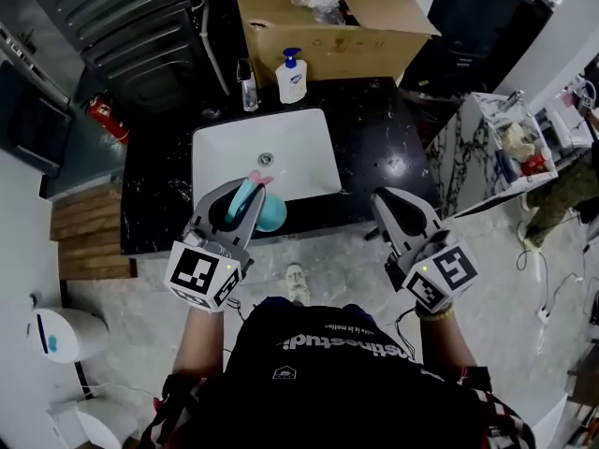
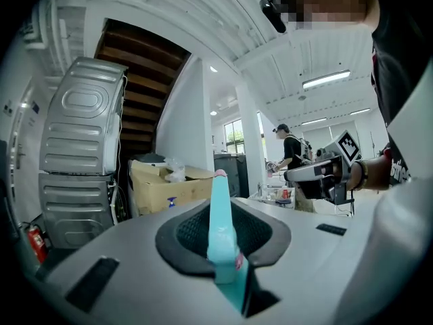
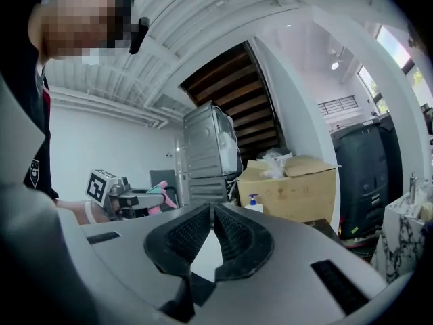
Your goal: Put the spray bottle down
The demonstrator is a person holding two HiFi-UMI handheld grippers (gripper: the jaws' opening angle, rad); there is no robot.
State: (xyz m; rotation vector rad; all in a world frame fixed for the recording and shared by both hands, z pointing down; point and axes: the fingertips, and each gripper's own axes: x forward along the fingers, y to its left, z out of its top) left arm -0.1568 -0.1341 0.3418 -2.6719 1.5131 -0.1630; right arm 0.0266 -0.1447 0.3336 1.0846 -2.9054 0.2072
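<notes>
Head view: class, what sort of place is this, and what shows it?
Probably a washroom or utility corner in a workshop: a white sink set in a black countertop, a pump soap bottle behind it, and a cardboard box beyond.

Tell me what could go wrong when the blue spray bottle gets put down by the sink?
1. The left gripper pinches the spray bottle only at its thin top, so it might slip out.
2. It hangs near the front edge of the counter; set down there, it could tip onto the floor or into the sink.
3. Further back, it could knock the soap bottle.
</notes>
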